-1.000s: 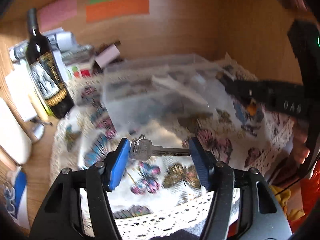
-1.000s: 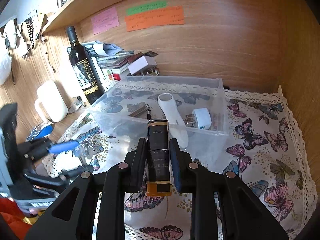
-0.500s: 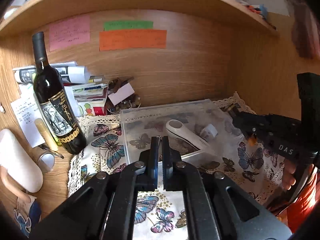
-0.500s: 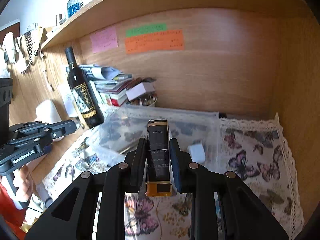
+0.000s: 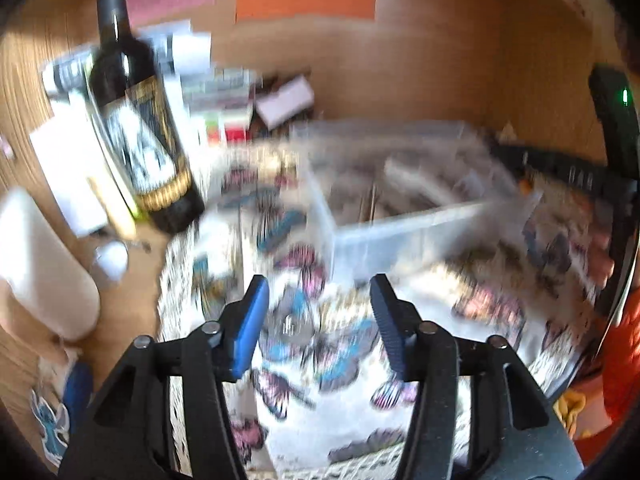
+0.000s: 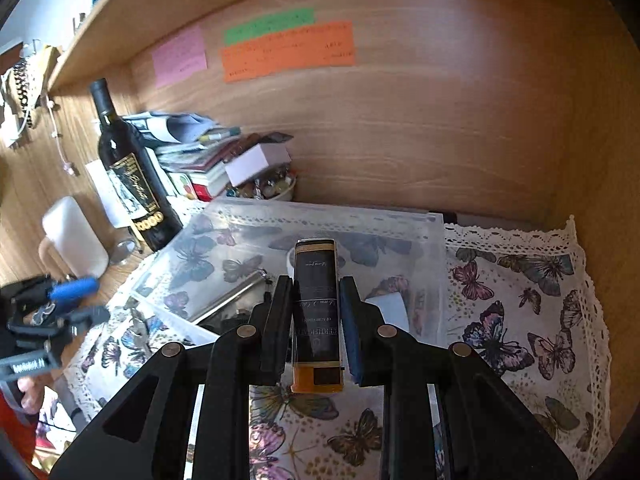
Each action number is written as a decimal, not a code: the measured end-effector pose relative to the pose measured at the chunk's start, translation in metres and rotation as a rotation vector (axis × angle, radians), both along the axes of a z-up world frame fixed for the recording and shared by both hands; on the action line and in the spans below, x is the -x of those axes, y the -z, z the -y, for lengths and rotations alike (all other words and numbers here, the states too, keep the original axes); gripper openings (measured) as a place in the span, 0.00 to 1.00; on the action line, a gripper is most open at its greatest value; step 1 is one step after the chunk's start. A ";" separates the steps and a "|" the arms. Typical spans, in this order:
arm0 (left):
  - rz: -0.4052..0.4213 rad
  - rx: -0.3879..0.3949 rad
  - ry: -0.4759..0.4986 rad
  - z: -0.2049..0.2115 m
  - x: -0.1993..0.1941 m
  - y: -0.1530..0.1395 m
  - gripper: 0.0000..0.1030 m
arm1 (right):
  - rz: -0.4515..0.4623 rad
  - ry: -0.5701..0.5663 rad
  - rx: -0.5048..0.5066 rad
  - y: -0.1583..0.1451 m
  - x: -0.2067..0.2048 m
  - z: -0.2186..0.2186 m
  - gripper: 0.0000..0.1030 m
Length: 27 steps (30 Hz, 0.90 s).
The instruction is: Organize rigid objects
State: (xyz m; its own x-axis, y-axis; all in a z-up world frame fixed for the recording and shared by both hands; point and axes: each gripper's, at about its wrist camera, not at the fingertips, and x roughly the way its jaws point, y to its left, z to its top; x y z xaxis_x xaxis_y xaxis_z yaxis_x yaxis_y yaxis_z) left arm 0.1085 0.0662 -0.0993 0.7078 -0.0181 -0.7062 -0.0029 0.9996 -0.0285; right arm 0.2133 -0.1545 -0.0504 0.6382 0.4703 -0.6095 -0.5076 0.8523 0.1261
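Over the butterfly cloth [image 6: 520,320], the right gripper [image 6: 316,300] points downward, clamping a dark box [image 6: 317,312].

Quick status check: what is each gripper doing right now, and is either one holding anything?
Left gripper: jaws opening, nothing between them that the blurred view shows.
Right gripper: shut on the black and amber lighter.

Warm daylight, left wrist view smeared by motion blur, right wrist view sharp, fisheye bending, dark corners
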 end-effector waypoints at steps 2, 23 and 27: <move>-0.050 0.007 0.004 -0.002 -0.002 0.014 0.61 | -0.016 0.001 -0.002 0.003 -0.006 -0.002 0.21; -0.155 -0.026 0.040 0.002 -0.033 0.055 0.65 | -0.059 -0.024 0.031 0.014 -0.022 -0.014 0.21; -0.143 -0.032 0.037 0.004 -0.036 0.053 0.40 | -0.050 -0.029 0.030 0.011 -0.015 -0.012 0.21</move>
State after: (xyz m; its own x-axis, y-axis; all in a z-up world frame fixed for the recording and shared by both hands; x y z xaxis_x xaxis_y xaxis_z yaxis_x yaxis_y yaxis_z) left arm 0.1440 0.0623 -0.1519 0.5990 -0.0184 -0.8005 0.0321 0.9995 0.0011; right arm 0.2287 -0.1421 -0.0614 0.5935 0.4692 -0.6539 -0.5255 0.8413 0.1266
